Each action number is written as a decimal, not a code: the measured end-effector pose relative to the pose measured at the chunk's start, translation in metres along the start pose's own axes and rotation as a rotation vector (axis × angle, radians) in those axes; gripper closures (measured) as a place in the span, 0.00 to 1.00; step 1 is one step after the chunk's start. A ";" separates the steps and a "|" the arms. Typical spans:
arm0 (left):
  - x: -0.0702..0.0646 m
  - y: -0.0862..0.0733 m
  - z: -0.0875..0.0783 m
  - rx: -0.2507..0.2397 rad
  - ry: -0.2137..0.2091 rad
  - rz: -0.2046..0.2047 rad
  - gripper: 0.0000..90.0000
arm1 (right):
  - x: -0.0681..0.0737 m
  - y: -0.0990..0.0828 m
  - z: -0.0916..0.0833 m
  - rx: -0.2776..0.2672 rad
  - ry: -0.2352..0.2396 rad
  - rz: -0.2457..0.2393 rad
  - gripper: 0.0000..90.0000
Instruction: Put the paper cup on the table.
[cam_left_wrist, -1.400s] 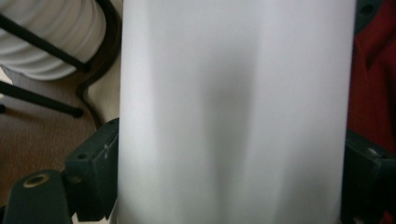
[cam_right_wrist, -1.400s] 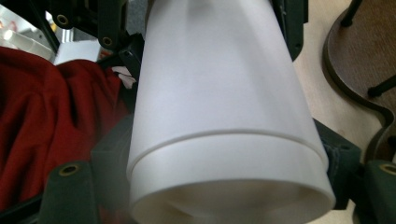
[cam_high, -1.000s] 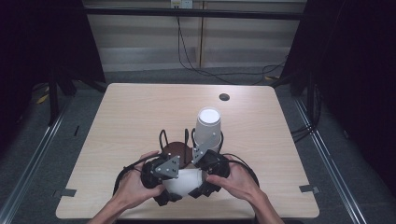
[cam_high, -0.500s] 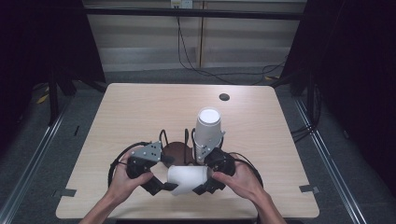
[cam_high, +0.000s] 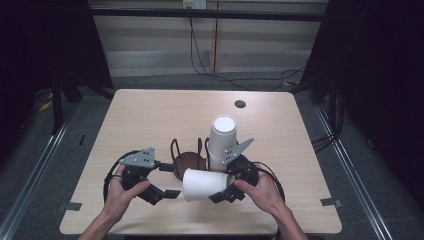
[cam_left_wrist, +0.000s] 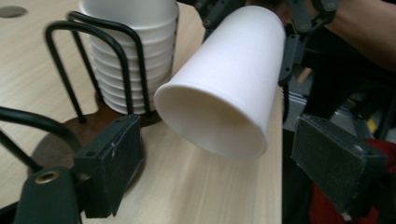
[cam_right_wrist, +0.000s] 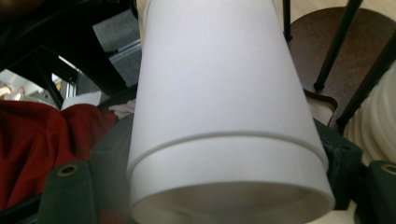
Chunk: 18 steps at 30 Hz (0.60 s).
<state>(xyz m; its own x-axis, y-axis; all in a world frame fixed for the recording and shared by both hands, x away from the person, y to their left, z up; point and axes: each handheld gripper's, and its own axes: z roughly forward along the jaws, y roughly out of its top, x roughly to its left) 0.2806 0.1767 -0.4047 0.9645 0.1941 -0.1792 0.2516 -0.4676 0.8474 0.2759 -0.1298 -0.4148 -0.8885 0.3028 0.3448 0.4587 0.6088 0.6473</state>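
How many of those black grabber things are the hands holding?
2. The left hand-held gripper is at the near left of the table, jaws apart. The right hand-held gripper is at the near right, clamped on a white paper cup lying sideways.

This looks like a lab or test room set up for recording. A bare wooden table (cam_high: 150, 115) stands alone on a grey floor, with dark curtains (cam_high: 380, 75) at left and right. Metal rails (cam_high: 35, 165) run along the floor on both sides, and loose cables (cam_high: 220, 75) trail against the pale panelled far wall (cam_high: 150, 45).
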 end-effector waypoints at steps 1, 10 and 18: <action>0.000 0.000 -0.001 -0.003 0.006 -0.002 0.18 | -0.001 -0.001 -0.001 -0.018 0.003 0.000 0.27; -0.003 -0.001 -0.001 -0.035 0.007 0.001 0.18 | -0.004 -0.006 -0.010 -0.138 0.028 -0.001 0.27; -0.010 0.001 0.003 -0.069 -0.019 0.005 0.18 | -0.003 -0.007 -0.013 -0.220 0.047 -0.025 0.27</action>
<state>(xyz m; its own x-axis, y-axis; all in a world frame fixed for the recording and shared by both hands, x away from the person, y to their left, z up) 0.2715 0.1715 -0.4033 0.9673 0.1747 -0.1837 0.2409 -0.4075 0.8808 0.2757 -0.1444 -0.4111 -0.9004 0.2522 0.3545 0.4330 0.4393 0.7871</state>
